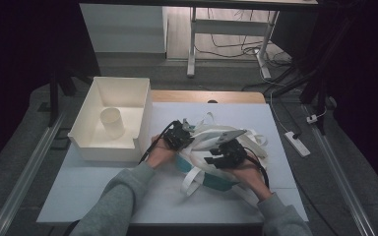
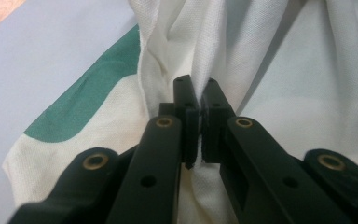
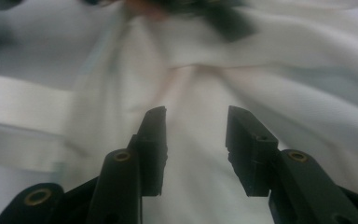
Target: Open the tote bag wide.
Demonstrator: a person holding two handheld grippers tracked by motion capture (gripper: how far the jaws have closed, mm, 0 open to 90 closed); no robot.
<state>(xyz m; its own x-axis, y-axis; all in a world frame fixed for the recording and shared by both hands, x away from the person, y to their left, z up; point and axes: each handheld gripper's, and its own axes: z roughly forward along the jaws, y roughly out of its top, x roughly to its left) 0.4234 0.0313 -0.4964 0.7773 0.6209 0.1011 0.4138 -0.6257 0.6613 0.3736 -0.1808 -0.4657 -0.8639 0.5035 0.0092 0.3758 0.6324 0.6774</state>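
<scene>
Two tongs, left tongs [image 2: 199, 100] clenched on white cloth [image 2: 279, 102], right tongs [image 3: 196, 122] parted, released above it

A white-topped table [image 1: 103, 196] stands on grey floor [image 1: 19, 162] in a dim room. Behind it, a lit strip shows a white desk leg [image 1: 192, 44], loose cables [image 1: 236, 49] and a white cabinet [image 1: 123, 27]. A power strip [image 1: 298, 143] lies right of the table.

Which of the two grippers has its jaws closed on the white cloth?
The left gripper: its jaws pinch a fold of the white cloth. The right gripper stands open above the cloth, gripping nothing.
</scene>
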